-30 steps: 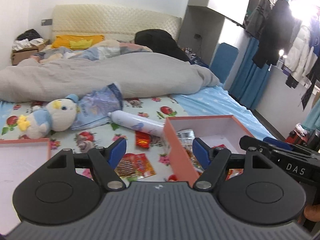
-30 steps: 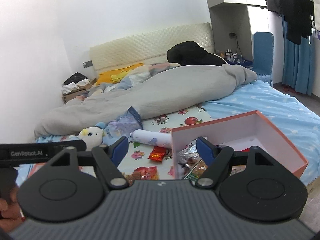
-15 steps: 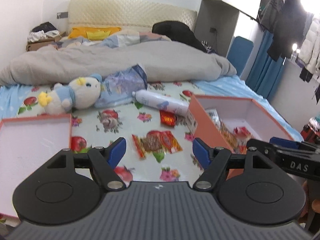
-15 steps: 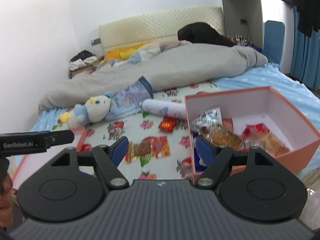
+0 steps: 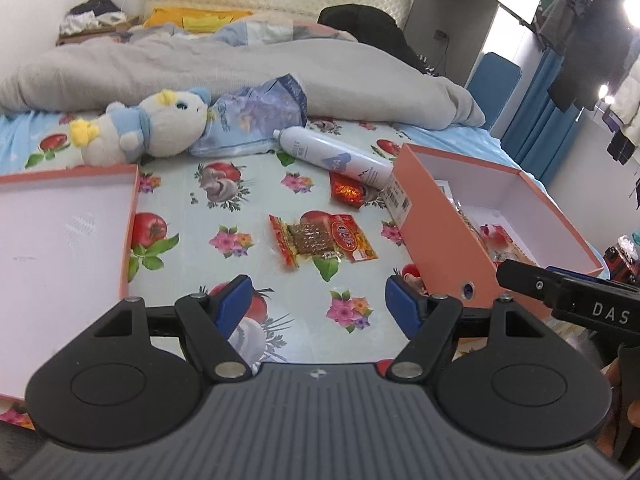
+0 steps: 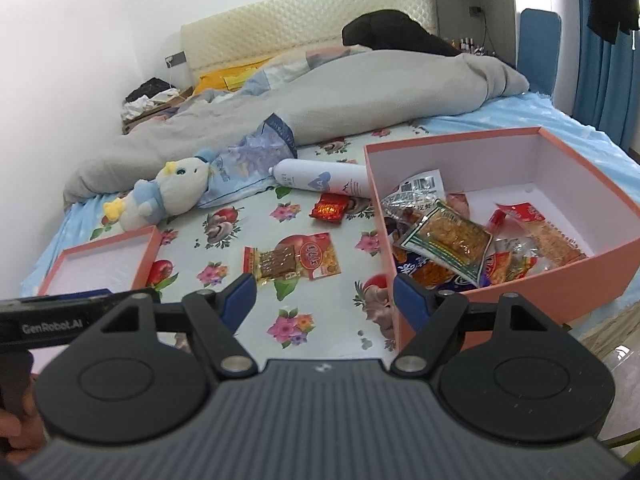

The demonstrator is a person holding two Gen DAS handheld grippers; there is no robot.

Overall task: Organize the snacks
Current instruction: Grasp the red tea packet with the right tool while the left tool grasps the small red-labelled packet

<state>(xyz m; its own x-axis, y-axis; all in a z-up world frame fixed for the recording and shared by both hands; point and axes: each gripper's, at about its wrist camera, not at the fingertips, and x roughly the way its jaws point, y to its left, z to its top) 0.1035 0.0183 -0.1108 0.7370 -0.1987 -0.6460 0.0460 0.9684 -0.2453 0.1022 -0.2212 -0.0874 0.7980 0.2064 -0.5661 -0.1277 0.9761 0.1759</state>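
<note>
An orange box (image 6: 500,284) holds several snack packets (image 6: 446,240); it also shows in the left wrist view (image 5: 440,236). An orange-yellow snack packet (image 5: 322,239) (image 6: 292,260) lies flat on the flowered sheet, with a small red packet (image 5: 346,192) (image 6: 330,210) beyond it. My left gripper (image 5: 318,302) is open and empty, above the sheet just short of the flat packet. My right gripper (image 6: 324,296) is open and empty, its right finger at the box's near left corner.
The box lid (image 5: 60,240) (image 6: 104,264) lies open-side up at the left. A white spray can (image 5: 336,158), a plush toy (image 5: 152,126) and a blue bag (image 5: 256,120) lie behind the packets. A grey duvet (image 5: 240,72) covers the far bed.
Both grippers have tilted down and risen, so the sheet, the loose packets and the box's inside now show fully. Both stay open and empty.
</note>
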